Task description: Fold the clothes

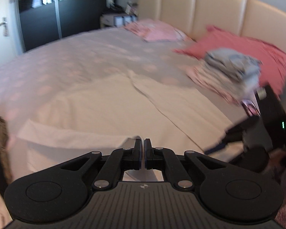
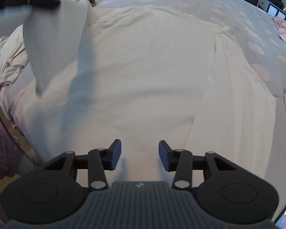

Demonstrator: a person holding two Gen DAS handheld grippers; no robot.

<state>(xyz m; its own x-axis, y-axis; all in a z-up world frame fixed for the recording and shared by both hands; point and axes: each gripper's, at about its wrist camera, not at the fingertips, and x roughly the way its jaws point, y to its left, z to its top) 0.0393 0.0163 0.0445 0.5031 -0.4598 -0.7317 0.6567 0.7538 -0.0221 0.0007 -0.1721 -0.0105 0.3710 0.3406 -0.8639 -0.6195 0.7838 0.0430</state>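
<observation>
Your left gripper (image 1: 144,153) is clamped on a corner of the white garment (image 2: 143,72) spread across the bed (image 1: 66,57); your right gripper (image 2: 140,155) hovers above it, fingers wide apart and empty.

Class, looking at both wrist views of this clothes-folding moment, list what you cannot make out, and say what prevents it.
- Left wrist view: the folded stack by the red pillow is motion-blurred; single pieces unreadable.
- Left wrist view: the left gripper is shut on the white garment; its body hides which part.
- Right wrist view: the lifted corner is blurred; the right gripper is open.
</observation>
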